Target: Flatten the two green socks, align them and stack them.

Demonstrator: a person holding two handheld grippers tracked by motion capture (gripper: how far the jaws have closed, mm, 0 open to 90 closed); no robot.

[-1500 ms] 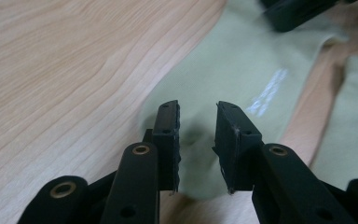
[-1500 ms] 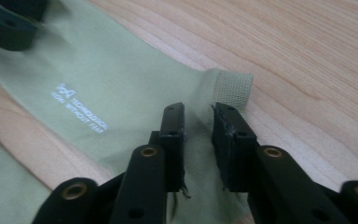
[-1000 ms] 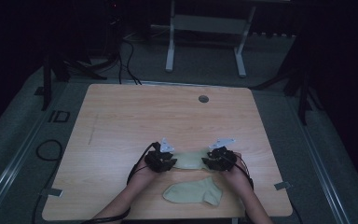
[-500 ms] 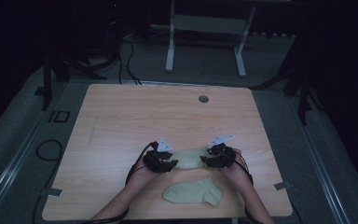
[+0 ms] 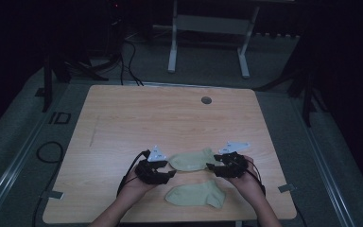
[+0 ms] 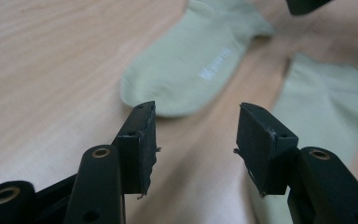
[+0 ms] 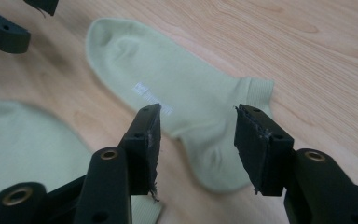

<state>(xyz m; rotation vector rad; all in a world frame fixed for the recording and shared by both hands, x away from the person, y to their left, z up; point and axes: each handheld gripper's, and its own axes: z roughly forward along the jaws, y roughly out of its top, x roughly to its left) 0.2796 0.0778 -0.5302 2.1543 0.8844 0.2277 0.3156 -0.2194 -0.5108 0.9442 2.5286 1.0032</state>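
Two pale green socks lie flat on the wooden table [image 5: 170, 118]. The far sock [image 5: 192, 159] [image 6: 191, 70] [image 7: 168, 102] stretches between the two grippers, toe toward the left one. The near sock [image 5: 196, 195] [image 6: 326, 102] [image 7: 23, 144] rests close to the front edge. My left gripper [image 5: 170, 172] [image 6: 196, 135] stands open just short of the far sock's toe, nothing between its jaws. My right gripper [image 5: 211, 166] [image 7: 196, 140] is open over the far sock's heel, its jaws apart on either side of it.
A round grommet [image 5: 206, 100] sits near the table's far edge. A white desk frame [image 5: 208, 28] stands on the floor beyond. Cables [image 5: 47, 156] trail off the table's left side. Bare tabletop stretches behind the socks.
Both grippers have closed in slightly toward the ends of the far sock. The socks lie where they were.
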